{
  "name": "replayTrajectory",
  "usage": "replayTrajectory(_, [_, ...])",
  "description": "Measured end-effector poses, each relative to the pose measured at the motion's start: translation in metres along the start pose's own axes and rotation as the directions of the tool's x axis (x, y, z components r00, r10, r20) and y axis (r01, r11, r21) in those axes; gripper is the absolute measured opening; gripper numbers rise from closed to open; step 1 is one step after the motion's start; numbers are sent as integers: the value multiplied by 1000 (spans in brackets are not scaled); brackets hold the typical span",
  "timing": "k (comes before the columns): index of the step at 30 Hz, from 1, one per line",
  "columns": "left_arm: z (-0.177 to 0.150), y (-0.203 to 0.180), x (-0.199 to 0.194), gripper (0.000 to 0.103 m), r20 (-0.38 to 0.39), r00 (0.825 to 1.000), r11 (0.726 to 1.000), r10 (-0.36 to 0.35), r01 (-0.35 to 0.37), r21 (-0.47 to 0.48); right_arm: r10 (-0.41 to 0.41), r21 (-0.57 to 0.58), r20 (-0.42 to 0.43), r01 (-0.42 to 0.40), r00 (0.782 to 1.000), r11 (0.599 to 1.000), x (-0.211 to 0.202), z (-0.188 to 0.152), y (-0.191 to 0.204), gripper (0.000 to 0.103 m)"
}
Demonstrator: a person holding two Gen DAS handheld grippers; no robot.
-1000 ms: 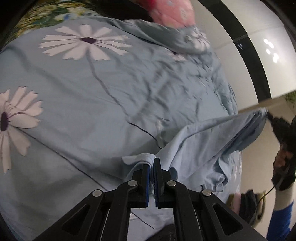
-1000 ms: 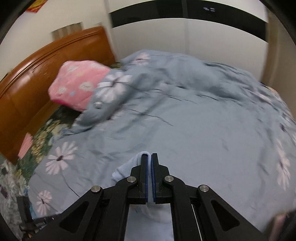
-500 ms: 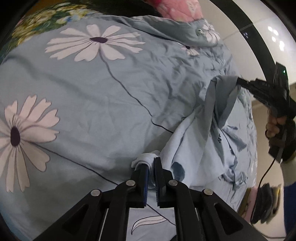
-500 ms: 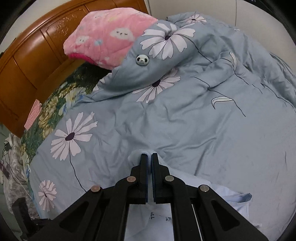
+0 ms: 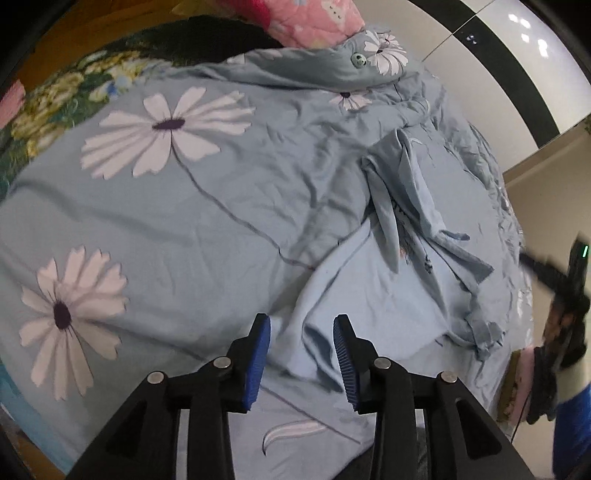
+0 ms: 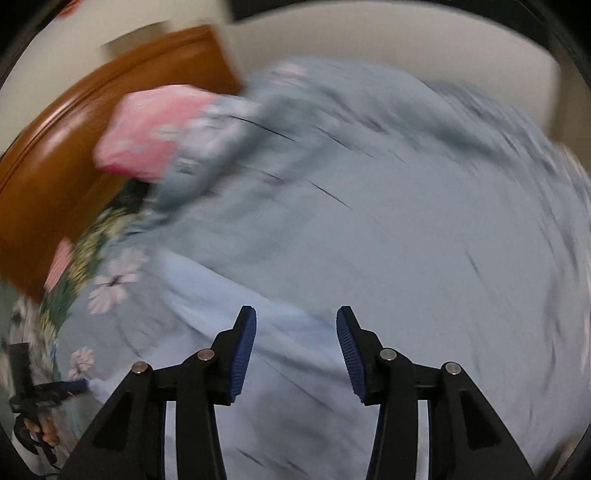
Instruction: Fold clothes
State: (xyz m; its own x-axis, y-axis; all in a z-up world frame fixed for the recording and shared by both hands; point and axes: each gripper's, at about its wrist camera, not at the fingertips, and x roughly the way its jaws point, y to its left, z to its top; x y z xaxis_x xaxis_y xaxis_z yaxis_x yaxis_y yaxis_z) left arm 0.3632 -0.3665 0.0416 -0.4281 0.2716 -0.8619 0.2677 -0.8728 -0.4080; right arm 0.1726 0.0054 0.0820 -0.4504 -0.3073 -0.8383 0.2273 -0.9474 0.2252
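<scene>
A light blue garment [image 5: 391, 291] lies rumpled on the blue daisy-print duvet [image 5: 177, 206], one part bunched and folded over toward the far side. My left gripper [image 5: 302, 345] is open and empty, its blue pads just above the garment's near edge. My right gripper [image 6: 295, 341] is open and empty over the same pale garment [image 6: 236, 306]; that view is heavily motion-blurred. The right gripper also shows at the right edge of the left wrist view [image 5: 554, 277].
A pink quilted pillow [image 5: 314, 18] lies at the head of the bed beside a wooden headboard [image 6: 74, 147]. A dark floral sheet [image 5: 59, 96] shows at the bed's left side. White wardrobe doors with a black band [image 5: 517, 74] stand beyond the bed.
Both grippers have opened and let go of the garment, which now lies on the duvet. The right gripper has pulled back and is moving fast.
</scene>
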Motion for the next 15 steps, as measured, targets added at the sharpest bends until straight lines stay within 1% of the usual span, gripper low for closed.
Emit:
replayTrajectory(2, [18, -17, 6, 39, 4, 1000, 999, 5, -5, 33, -12, 103, -51, 18, 999, 995, 12, -28, -37, 47])
replayTrajectory(3, [28, -27, 10, 39, 5, 1000, 999, -4, 4, 54, -8, 123, -63, 16, 998, 992, 17, -34, -44, 47])
replayTrajectory(6, [59, -64, 29, 41, 6, 999, 994, -43, 42, 105, 17, 141, -78, -6, 997, 990, 34, -40, -46, 47])
replayTrajectory(8, [81, -94, 49, 45, 11, 999, 985, -45, 43, 166, 34, 153, -88, -20, 996, 988, 45, -44, -47, 47])
replayTrajectory(11, [103, -120, 79, 47, -2, 1000, 975, 0, 1, 221, 59, 172, -103, -41, 993, 984, 62, -50, -49, 47])
replayTrajectory(14, [122, -135, 113, 47, -14, 995, 951, 102, -93, 295, 85, 190, -117, -62, 989, 980, 78, -57, -51, 47])
replayTrajectory(15, [125, -136, 119, 47, -15, 993, 948, 117, -107, 300, 85, 193, -119, -61, 989, 979, 83, -58, -51, 47])
